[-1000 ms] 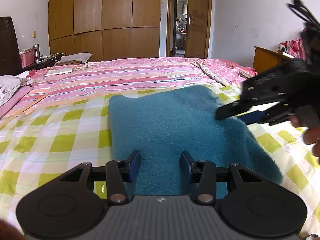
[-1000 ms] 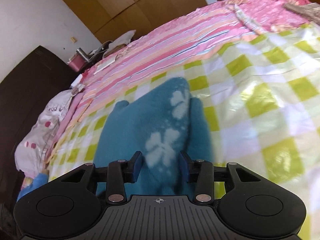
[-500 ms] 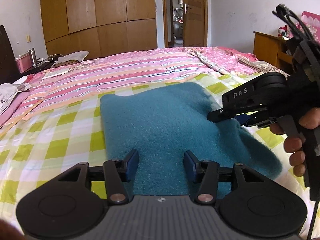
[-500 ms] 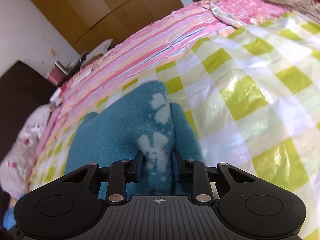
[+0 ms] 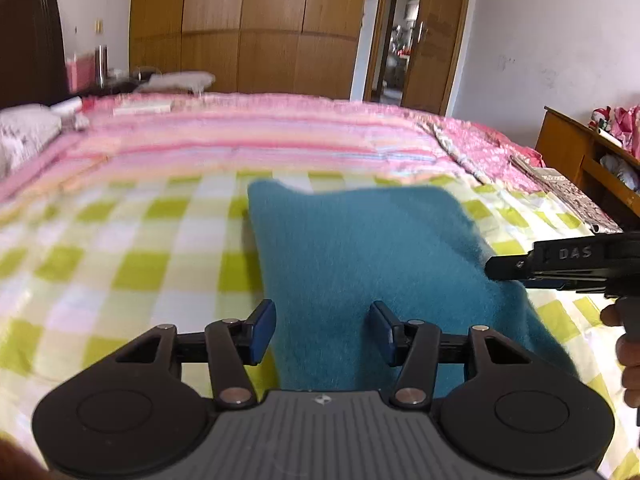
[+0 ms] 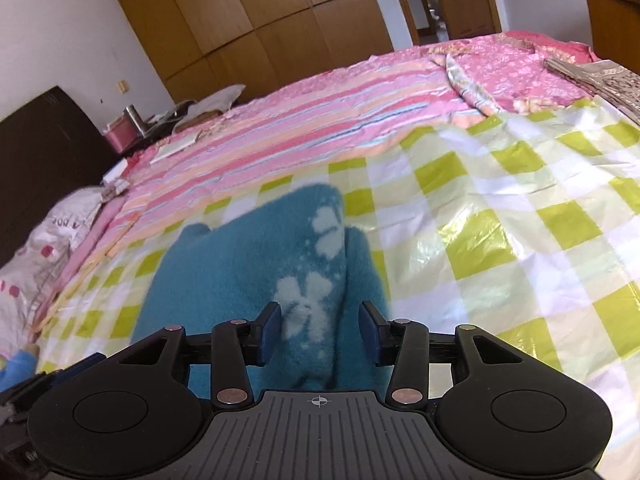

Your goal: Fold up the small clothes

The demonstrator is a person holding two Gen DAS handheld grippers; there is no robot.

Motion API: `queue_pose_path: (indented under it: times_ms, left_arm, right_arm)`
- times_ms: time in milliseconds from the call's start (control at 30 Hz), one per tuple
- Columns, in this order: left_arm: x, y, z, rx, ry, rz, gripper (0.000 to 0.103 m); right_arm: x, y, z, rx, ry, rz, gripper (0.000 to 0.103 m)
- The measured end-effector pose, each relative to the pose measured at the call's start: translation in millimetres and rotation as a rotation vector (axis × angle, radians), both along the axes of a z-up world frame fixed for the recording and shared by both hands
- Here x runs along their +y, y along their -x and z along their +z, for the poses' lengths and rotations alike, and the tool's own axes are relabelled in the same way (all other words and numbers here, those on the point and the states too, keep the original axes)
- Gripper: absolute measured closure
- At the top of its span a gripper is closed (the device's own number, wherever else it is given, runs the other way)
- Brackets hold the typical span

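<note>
A teal fleece garment (image 5: 368, 240) lies folded on the green-and-white checked sheet (image 5: 120, 264) of the bed. In the right wrist view it (image 6: 248, 264) shows pale flower-like patches along a raised fold. My left gripper (image 5: 322, 330) is open over the garment's near edge, with cloth between the fingers but not pinched. My right gripper (image 6: 320, 334) is open, its fingers on either side of the patched fold. The right gripper also shows in the left wrist view (image 5: 560, 266) at the garment's right edge, held by a hand.
A pink striped quilt (image 5: 260, 136) covers the bed's far half. A pillow (image 5: 24, 132) lies at the left. A wooden cabinet (image 5: 592, 152) stands right of the bed, a wardrobe (image 5: 248, 28) and an open doorway (image 5: 404, 36) behind. A dark headboard (image 6: 44, 140) is at the left.
My right gripper was closed on the patched fold half a second ago and has opened. The left wrist view has swung left and is blurred; the left gripper has stayed open.
</note>
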State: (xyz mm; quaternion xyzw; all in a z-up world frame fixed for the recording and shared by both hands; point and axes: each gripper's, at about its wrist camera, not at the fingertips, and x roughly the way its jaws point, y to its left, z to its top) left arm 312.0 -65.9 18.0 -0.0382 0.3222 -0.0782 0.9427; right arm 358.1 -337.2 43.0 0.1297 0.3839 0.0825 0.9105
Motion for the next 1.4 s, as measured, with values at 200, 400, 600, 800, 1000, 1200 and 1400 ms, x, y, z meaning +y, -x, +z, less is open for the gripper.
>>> queue_pose_path:
  times_ms: [200, 400, 600, 800, 1000, 1200, 1400]
  left_arm:
    - [-2.9, -3.2, -3.5, 0.018, -0.017, 0.005, 0.041]
    - [4.1, 18.5, 9.5, 0.006, -0.031, 0.030, 0.041]
    - [19.3, 24.6, -3.6, 0.059, 0.073, 0.045, 0.040]
    - [16.3, 18.7, -9.1, 0.070, 0.060, 0.010, 0.041]
    - [12.5, 26.7, -8.1, 0.075, 0.014, 0.030, 0.041]
    - [3.7, 41.7, 3.0, 0.055, -0.081, 0.047, 0.040]
    - [-1.1, 58.7, 5.1, 0.048, -0.123, 0.071, 0.039]
  right_arm:
    - [-10.4, -9.8, -16.0, 0.057, -0.087, -0.039, 0.054]
    - [-10.5, 19.1, 8.9, 0.008, -0.084, -0.051, 0.052]
    - [-14.8, 39.6, 0.3, 0.021, -0.075, -0.012, 0.039]
    - [-21.9, 24.9, -33.2, 0.124, -0.198, -0.031, 0.035]
    - [-12.1, 35.2, -36.0, 0.130, -0.174, -0.035, 0.038]
    - [-10.4, 59.0, -6.2, 0.068, -0.102, -0.061, 0.039]
    - [4.0, 105.0, 7.0, -0.033, 0.101, -0.048, 0.039]
